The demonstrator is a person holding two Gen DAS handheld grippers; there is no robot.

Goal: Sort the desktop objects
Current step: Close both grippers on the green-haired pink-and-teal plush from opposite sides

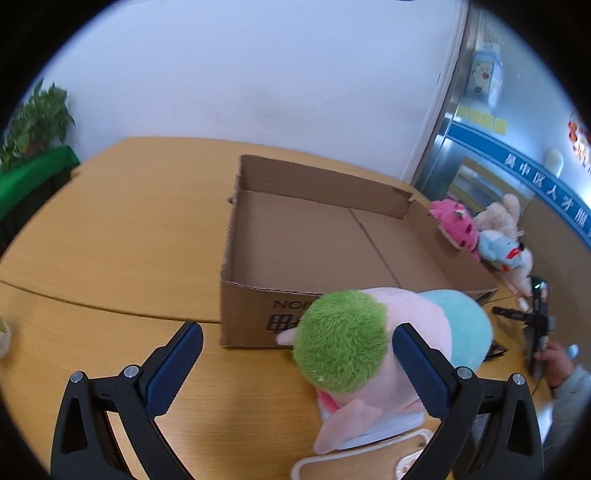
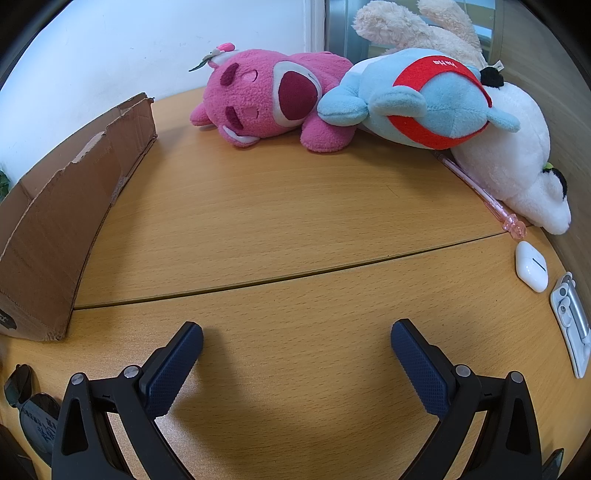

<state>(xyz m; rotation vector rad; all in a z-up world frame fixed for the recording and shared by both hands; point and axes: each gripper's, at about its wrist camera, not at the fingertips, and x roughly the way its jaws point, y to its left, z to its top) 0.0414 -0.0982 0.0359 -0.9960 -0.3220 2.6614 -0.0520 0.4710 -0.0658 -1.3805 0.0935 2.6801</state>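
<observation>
In the left wrist view an open cardboard box (image 1: 236, 302) stands on the wooden table. A plush with a green head, pink body and teal back (image 1: 373, 343) lies in front of the box. My left gripper (image 1: 299, 332) is open, and the plush lies between its fingers, against the right finger (image 1: 417, 365). In the right wrist view my right gripper (image 2: 297, 332) is open and empty above bare table. Beyond it lie a pink plush (image 2: 266, 99), a blue and red plush (image 2: 424, 99), a white plush (image 2: 517, 155) and a beige plush (image 2: 413, 26). The box wall (image 2: 62, 206) stands at the left.
A pink pen (image 2: 480, 192), a white earbud case (image 2: 531, 266) and a white plastic fitting (image 2: 570, 321) lie at the right edge. Sunglasses (image 2: 22, 387) lie at the lower left. A white tray rim (image 1: 369, 458) sits under the green plush. A potted plant (image 1: 37, 122) stands far left.
</observation>
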